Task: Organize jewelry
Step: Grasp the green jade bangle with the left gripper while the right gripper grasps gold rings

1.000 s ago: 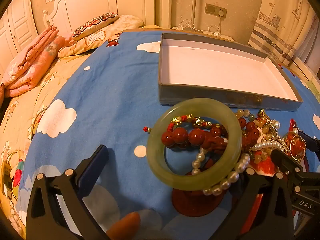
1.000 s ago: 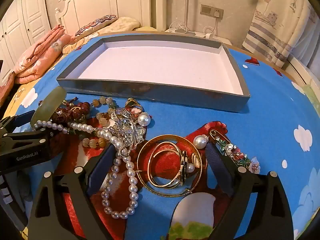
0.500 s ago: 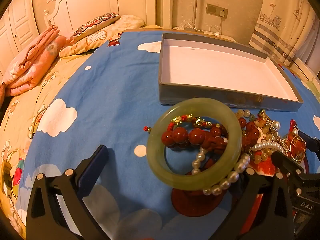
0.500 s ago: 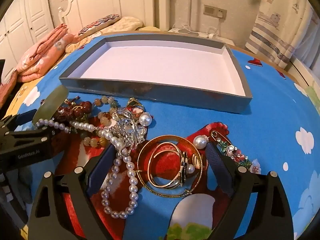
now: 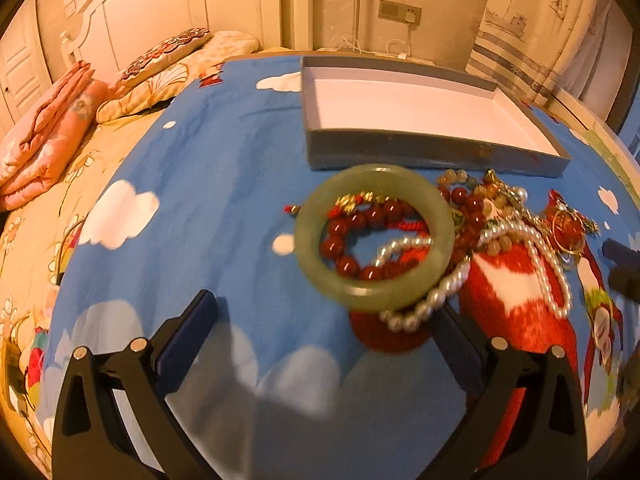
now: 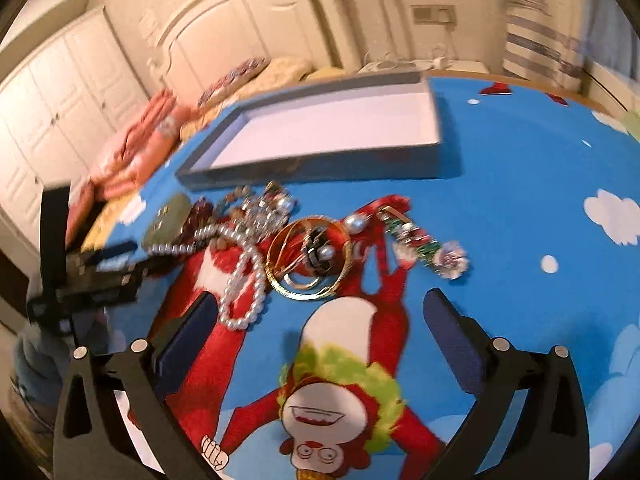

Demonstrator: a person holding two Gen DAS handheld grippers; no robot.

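Observation:
A pile of jewelry lies on the blue cartoon bedspread in front of a grey box [image 5: 432, 148] with a white inside. A green jade bangle [image 5: 374, 238] lies over a red bead bracelet [image 5: 360, 240] and a pearl necklace [image 5: 516, 264]. My left gripper [image 5: 320, 336] is open and empty, just short of the bangle. In the right wrist view the gold bangles [image 6: 308, 258], the pearl necklace [image 6: 244, 280] and a jewelled brooch [image 6: 420, 244] lie ahead of my right gripper [image 6: 316, 336], which is open and empty. The box [image 6: 320, 136] lies beyond. The left gripper [image 6: 100, 268] shows at the left.
Pillows and a folded pink blanket [image 5: 44, 136] lie at the bed's left side. A white headboard, a wall socket [image 5: 400, 12] and a striped curtain [image 5: 504, 40] stand behind the box. A white wardrobe [image 6: 60, 92] is at the far left.
Both grippers have pulled back from the pile. The right view has swung left and tilted, so the gold bangles now lie ahead of its fingers rather than between them. Both stay open.

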